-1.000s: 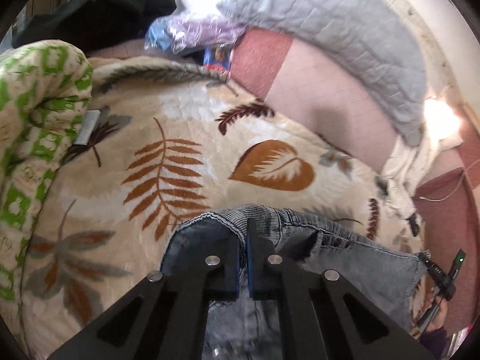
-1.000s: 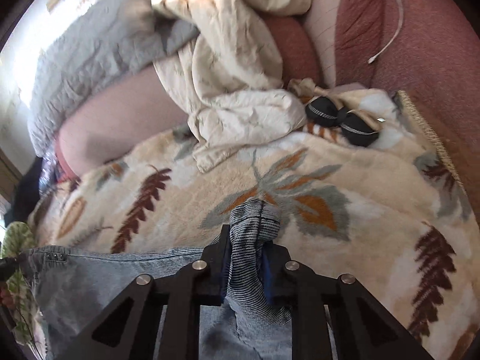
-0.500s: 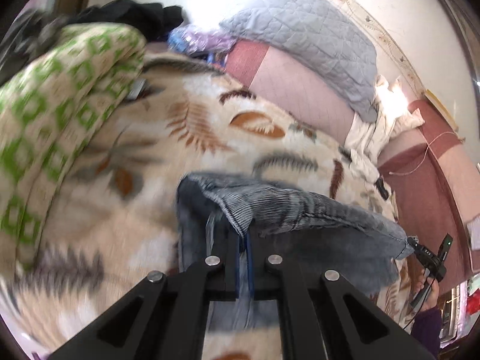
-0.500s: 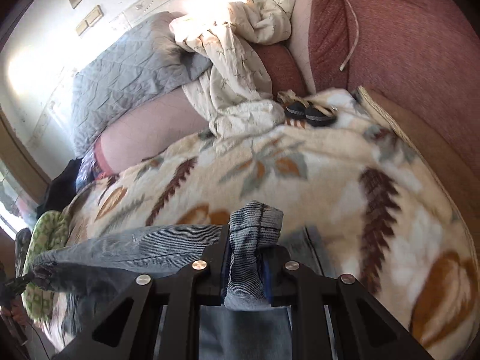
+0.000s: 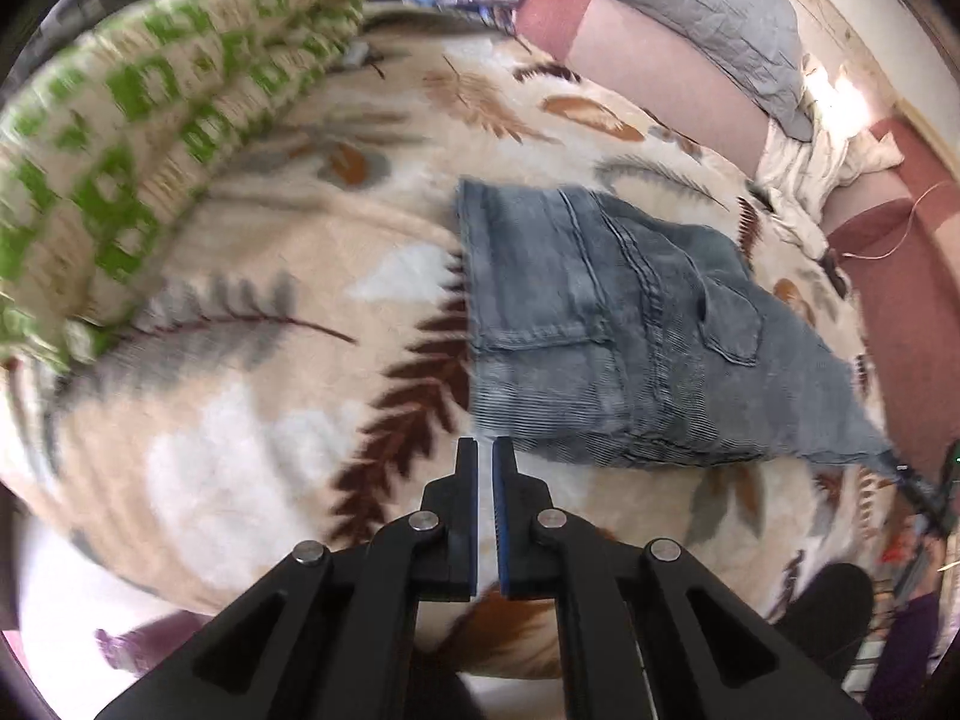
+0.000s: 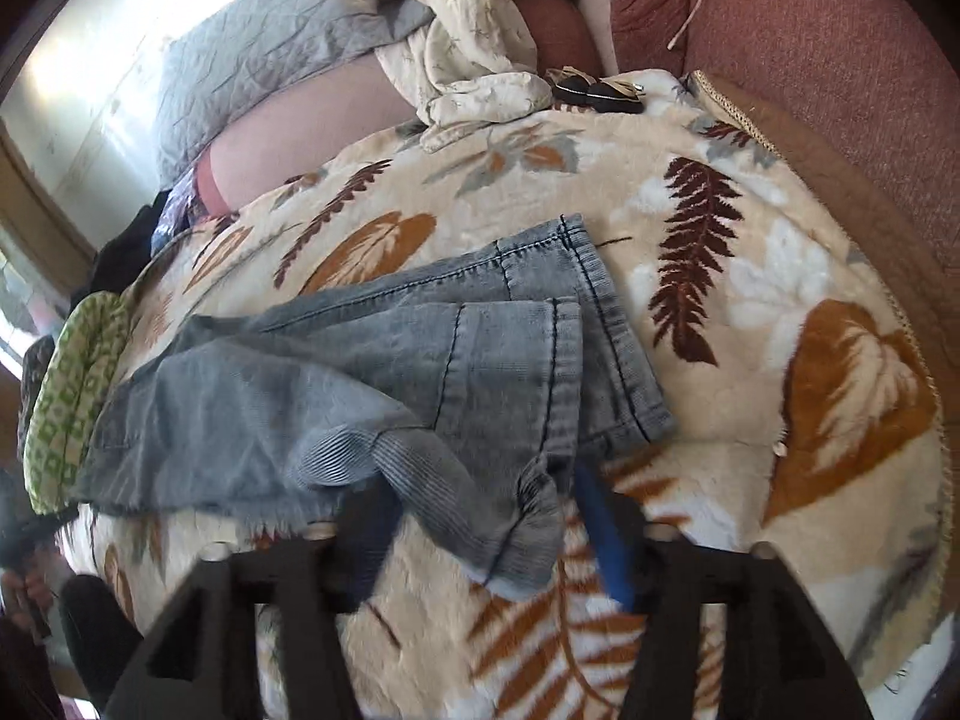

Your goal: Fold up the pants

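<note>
Blanket (image 5: 252, 420) | left claw (image 5: 485, 450) closed, empty | right claw (image 6: 480, 498) opening over pants (image 6: 336, 372)

Not seeing any readable text, labels, brand names or numbers anywhere in either view, everything's just looking like plain patterned fabric.

The left gripper (image 5: 485, 450) no longer pinches the jeans (image 5: 606, 324), now folded on the blanket (image 5: 252, 420); the right gripper's (image 6: 480, 516) jaws are opening around denim.
</note>
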### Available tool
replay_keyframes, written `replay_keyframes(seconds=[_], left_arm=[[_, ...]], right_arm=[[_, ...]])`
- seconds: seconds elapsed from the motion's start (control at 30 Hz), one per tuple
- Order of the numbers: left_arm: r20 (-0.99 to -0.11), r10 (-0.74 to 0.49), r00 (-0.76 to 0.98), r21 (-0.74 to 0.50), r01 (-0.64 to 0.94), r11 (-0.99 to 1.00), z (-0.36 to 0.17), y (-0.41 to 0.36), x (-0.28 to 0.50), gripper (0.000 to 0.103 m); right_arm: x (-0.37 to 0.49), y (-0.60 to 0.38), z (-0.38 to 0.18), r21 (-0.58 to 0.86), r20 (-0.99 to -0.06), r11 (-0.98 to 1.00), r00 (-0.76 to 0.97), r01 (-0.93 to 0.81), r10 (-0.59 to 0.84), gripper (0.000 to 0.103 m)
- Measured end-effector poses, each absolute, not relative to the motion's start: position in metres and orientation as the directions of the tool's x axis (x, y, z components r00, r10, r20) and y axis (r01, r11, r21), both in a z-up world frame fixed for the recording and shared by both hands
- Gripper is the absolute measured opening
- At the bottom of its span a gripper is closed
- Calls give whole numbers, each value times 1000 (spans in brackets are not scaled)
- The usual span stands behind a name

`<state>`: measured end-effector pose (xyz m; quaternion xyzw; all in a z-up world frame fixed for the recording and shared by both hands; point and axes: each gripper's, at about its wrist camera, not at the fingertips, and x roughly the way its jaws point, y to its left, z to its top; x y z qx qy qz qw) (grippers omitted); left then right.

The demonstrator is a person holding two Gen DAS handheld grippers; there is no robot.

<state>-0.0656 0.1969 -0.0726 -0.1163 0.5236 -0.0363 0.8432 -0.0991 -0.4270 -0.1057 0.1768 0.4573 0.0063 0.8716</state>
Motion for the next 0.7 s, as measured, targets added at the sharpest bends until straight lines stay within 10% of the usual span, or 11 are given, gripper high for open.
replay_keyframes(seconds=[0.4,0.7], left_arm=[[-828,-244,504,-204,135,970,-41,130,-60,5],[-871,-275,406,-225,168,960,-82,91,-36,5]], right_arm=[[-43,-449,-86,375,-781,905,594,200,192,63],[-3,-466,-134,378,-841,884,501,275,204,40]])
